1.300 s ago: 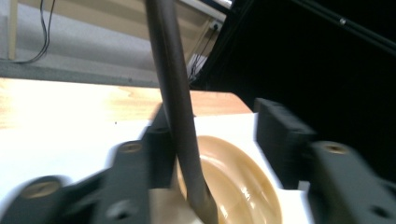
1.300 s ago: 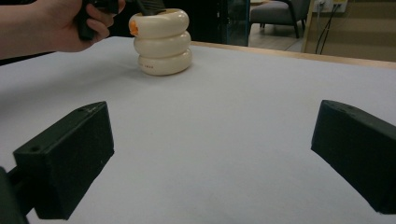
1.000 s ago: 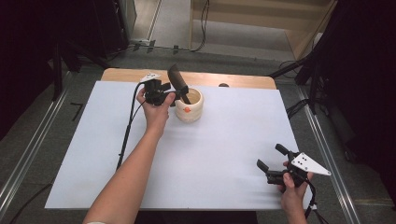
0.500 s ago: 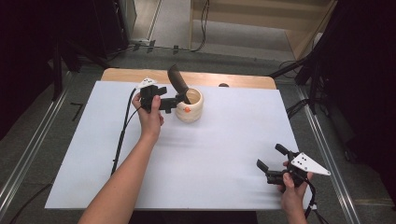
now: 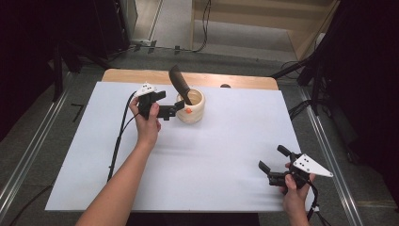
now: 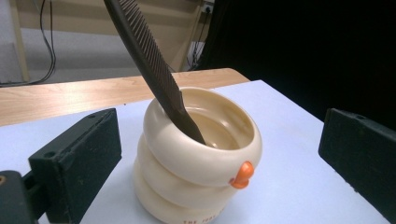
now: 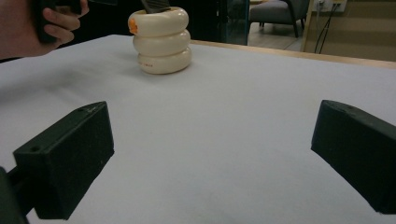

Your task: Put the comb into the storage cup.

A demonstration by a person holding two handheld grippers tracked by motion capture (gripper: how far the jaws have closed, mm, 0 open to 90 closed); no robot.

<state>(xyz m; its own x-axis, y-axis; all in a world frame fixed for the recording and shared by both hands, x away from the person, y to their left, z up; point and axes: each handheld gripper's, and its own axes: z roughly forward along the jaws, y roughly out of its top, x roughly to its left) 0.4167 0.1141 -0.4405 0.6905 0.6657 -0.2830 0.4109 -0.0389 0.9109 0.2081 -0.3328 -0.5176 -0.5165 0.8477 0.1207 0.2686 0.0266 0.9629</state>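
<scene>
the cream ringed cup stands upright toward the 12 o'clock edge of the white-covered worktop, and the dark comb leans in it with its handle end down inside and its toothed part rising out past the rim toward 11 o'clock. that lean leaves the upper length of the comb free above the cup, which looks like the handiest place to take it.

your left gripper sits at the cup's 9 o'clock side, released and spread wide; in the left gripper view the cup stands between the two jaws with a gap on each side, so it touches nothing.

your right gripper rests well apart, near the worktop's 5 o'clock corner, jaws also wide and empty, aimed across the bare sheet toward the far cup.
</scene>
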